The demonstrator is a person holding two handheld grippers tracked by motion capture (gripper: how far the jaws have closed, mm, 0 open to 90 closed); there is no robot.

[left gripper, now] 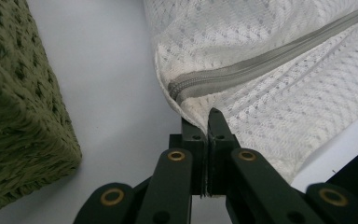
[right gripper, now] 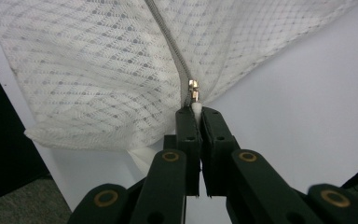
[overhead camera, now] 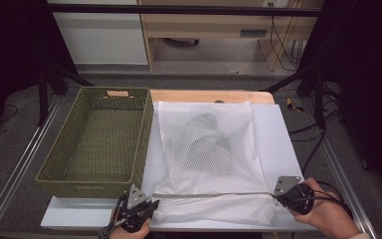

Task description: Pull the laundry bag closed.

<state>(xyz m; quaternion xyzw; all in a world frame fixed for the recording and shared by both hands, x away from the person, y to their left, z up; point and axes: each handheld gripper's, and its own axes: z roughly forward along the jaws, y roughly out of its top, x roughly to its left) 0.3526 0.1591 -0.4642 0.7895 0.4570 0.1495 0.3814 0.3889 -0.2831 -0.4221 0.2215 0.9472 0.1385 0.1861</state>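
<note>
Lying on the white table (overhead camera: 278, 144) beside the basket (overhead camera: 99, 137), the mesh bag (overhead camera: 211, 149) looks light, limp and snag-prone (dark clothing inside). Left gripper (left gripper: 208, 122) is clamped on its corner, right gripper (right gripper: 196, 112) on the zip pull (right gripper: 194, 89): those reinforced ends seem the safest holds.

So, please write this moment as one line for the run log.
left gripper: shut on mesh bag corner | right gripper: shut on zipper pull | zipper: closed | basket: left of bag
</note>
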